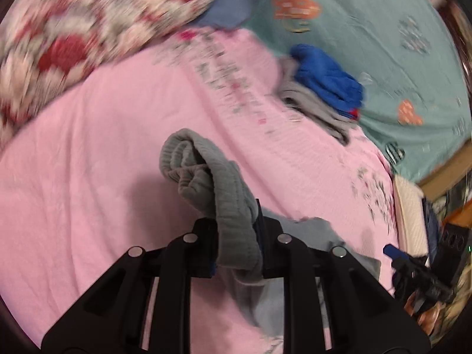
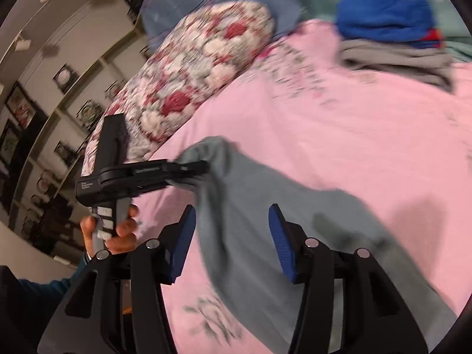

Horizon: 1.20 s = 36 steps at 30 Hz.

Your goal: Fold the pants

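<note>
The grey pants (image 2: pixel 265 206) lie on the pink bedsheet (image 2: pixel 339 124), one end lifted. My left gripper (image 1: pixel 237 227) is shut on the ribbed grey waistband (image 1: pixel 206 174), which bunches up above the jaws. It also shows in the right wrist view (image 2: pixel 194 166), holding the raised end of the pants. My right gripper (image 2: pixel 233 236) is open, its blue pads (image 2: pixel 283 242) on either side of the grey cloth just above the bed, not pinching it. Its tip shows in the left wrist view (image 1: pixel 393 250) at the right.
A floral red and white pillow (image 2: pixel 194 67) lies at the head of the bed. A pile of folded clothes, blue (image 2: pixel 383 17) on grey (image 2: pixel 395 59), sits at the far edge of the pink sheet. A teal sheet (image 1: pixel 383 29) lies beyond it. Shelves (image 2: pixel 44 118) line the wall.
</note>
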{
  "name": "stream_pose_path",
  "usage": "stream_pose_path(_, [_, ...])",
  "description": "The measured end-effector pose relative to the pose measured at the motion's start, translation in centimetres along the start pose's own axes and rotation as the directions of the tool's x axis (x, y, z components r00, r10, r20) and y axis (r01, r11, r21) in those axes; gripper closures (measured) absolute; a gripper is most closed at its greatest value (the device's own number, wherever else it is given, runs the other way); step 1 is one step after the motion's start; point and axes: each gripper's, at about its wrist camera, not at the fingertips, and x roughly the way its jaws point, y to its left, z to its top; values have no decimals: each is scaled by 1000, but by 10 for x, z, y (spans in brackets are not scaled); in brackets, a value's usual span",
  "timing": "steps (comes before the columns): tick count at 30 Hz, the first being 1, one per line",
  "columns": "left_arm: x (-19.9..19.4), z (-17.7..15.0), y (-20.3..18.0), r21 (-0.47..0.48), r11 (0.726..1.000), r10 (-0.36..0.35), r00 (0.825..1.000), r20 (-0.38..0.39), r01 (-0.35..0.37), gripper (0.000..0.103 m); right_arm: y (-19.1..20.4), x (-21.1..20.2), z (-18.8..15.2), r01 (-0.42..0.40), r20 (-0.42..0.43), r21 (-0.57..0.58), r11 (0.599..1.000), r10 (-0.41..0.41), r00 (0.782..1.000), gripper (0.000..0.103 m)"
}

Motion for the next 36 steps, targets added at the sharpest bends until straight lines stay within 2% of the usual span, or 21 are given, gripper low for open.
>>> stream_pose_path(2, [-10, -5, -48, 144, 990, -13, 1000, 20, 10, 84, -25, -37, -16, 75, 52, 46, 996, -77, 996, 51])
stream_pose_path(4, [-13, -16, -95, 270, 962, -42, 999, 7, 39, 84, -55, -75, -36, 121, 106, 125, 985, -135, 985, 51])
stream_pose_path(6, [-9, -35, -148, 396, 915, -72, 997, -41, 82, 84, -85, -109, -58, 131, 158, 216, 968, -167, 973, 51])
stream_pose_path(9, [7, -66, -206, 518, 846, -81, 990, -112, 128, 84, -122, -144, -93, 117, 217, 335, 935, -197, 956, 51])
stream_pose_path(12, [26, -100, -248, 599, 784, -72, 982, -173, 163, 84, -144, -159, -121, 84, 247, 409, 909, -199, 948, 51])
stream_pose_path(15, [46, -125, -267, 627, 757, -40, 970, -238, 185, 84, -156, -165, -138, 60, 263, 433, 899, -190, 946, 51])
stream_pose_path(18, [63, -144, -276, 630, 745, -17, 950, -312, 221, 79, -165, -167, -150, 35, 277, 442, 896, -174, 945, 51])
stream_pose_path(20, [65, -153, -283, 641, 728, -28, 945, -326, 243, 67, -168, -167, -157, 24, 282, 443, 896, -164, 945, 51])
stream_pose_path(21, [65, -157, -287, 647, 715, -40, 939, -342, 266, 49, -169, -166, -157, 19, 282, 442, 897, -159, 946, 51])
stream_pose_path(22, [64, -161, -291, 653, 699, -52, 932, -359, 291, 22, -171, -166, -158, 13, 284, 439, 898, -152, 947, 51])
stream_pose_path(23, [61, -164, -294, 654, 687, -74, 927, -369, 315, 14, -171, -165, -158, 5, 286, 437, 900, -144, 947, 51])
stream_pose_path(25, [51, -167, -297, 658, 667, -115, 921, -372, 349, 12, -172, -165, -159, -2, 290, 437, 899, -139, 947, 50])
stream_pose_path(28, [36, -159, -288, 630, 676, -171, 913, -371, 383, 12, -169, -165, -161, 29, 281, 431, 902, -164, 945, 41])
stream_pose_path(31, [32, -150, -268, 603, 704, -186, 917, -353, 375, 13, -160, -166, -159, 39, 277, 400, 916, -161, 947, 41])
stream_pose_path(34, [47, -153, -256, 547, 725, -198, 887, -417, 419, 13, -151, -164, -150, 116, 234, 355, 927, -209, 950, 41])
stream_pose_path(36, [56, -161, -257, 554, 713, -194, 880, -435, 431, 13, -150, -155, -142, 181, 173, 294, 938, -238, 956, 41])
